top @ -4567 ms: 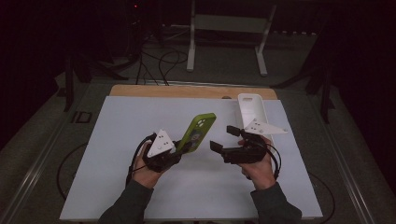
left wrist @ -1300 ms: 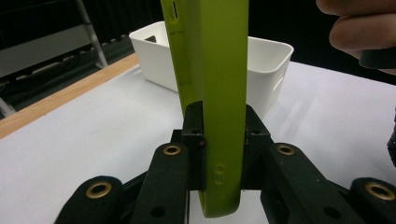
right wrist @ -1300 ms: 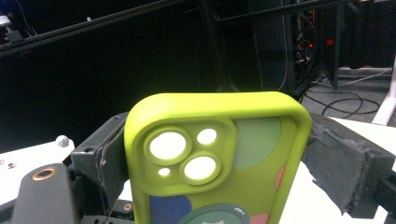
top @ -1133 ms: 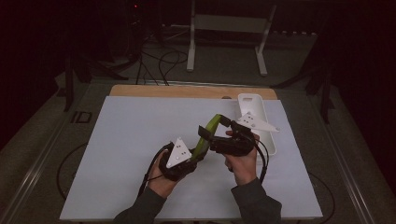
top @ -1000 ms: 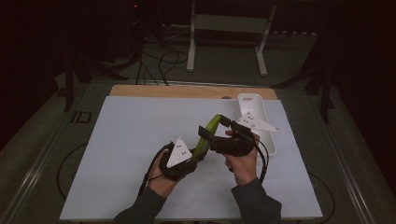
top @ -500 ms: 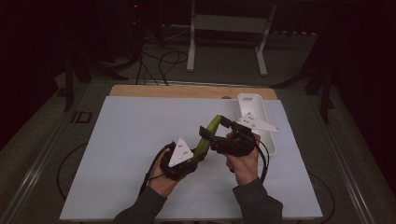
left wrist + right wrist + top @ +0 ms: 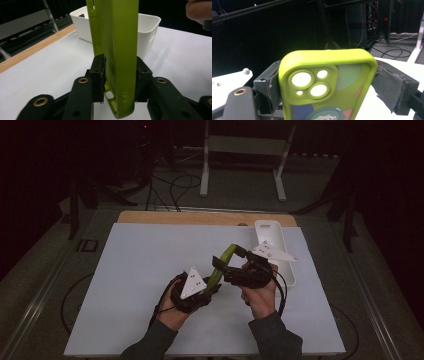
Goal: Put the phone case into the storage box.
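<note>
A lime-green phone case is held in the air over the white sheet, tilted up and away between both grippers. My left gripper is shut on its lower end; in the left gripper view the case stands edge-on between the two black pads, speaker holes at the bottom. My right gripper is shut on the upper end. The right gripper view shows the case's back, with camera cut-outs and a cartoon print, and a jaw pressing each side.
A long white bin lies at the sheet's right, just behind the right hand, and also appears as the bin beyond the case. A white sheet covers the table, with a wooden edge at the back. Cables and stand legs are on the floor beyond.
Since 4.6 s ago the right gripper has moved left and closed on the case's top end, and the left hand has shifted right. Over the last second nothing visibly moved.
</note>
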{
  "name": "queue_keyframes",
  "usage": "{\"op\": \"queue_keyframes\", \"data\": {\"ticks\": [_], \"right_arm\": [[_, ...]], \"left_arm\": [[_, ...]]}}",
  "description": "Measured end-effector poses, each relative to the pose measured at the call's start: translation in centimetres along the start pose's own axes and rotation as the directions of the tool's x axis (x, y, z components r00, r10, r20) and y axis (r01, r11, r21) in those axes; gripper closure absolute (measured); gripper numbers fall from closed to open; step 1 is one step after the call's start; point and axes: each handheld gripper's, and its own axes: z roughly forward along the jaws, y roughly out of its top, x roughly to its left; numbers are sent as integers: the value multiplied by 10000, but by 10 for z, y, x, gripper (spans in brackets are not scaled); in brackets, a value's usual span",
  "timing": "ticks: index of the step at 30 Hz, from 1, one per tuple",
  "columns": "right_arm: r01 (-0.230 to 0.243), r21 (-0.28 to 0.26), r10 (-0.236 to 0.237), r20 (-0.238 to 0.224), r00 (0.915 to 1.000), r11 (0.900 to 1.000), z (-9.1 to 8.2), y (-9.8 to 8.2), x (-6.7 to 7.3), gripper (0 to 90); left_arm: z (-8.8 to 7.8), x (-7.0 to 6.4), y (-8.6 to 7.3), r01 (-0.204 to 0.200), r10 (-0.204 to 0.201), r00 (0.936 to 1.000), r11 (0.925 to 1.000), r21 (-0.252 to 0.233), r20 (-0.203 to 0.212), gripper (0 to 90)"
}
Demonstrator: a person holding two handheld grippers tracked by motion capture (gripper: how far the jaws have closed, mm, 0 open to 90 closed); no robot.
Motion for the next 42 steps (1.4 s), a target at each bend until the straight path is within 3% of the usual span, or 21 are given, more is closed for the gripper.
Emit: {"op": "queue_keyframes", "data": {"ticks": [5, 6, 8, 10, 24, 30, 42], "right_arm": [[32, 40, -32, 77, 10000, 10000, 0, 0, 0, 169], [19, 22, -19, 123, 9999, 10000, 0, 0, 0, 169], [19, 17, -19, 142, 9999, 10000, 0, 0, 0, 169], [7, 19, -8, 194, 9998, 10000, 0, 0, 0, 170], [-25, -6, 25, 346, 9994, 10000, -1, 0, 1, 169], [119, 25, -120, 508, 9986, 9999, 0, 0, 2, 169], [535, 160, -547, 923, 9942, 9984, 2, 0, 6, 169]], "left_arm": [[-1, 1, 0, 62, -63, 9999, 10000, -44, -149, 576], [-2, 1, 1, 107, -108, 9998, 9999, -56, -176, 502], [-2, 1, 1, 159, -161, 9994, 9998, -80, -315, 480], [-3, 2, 1, 237, -243, 9989, 9996, -136, -394, 379], [-3, 3, 2, 517, -520, 9963, 9986, -60, -678, 159], [-4, 4, 2, 536, -533, 9961, 9986, 26, -709, 92], [-4, 6, 1, 547, -534, 9956, 9984, 156, -777, 51]]}}
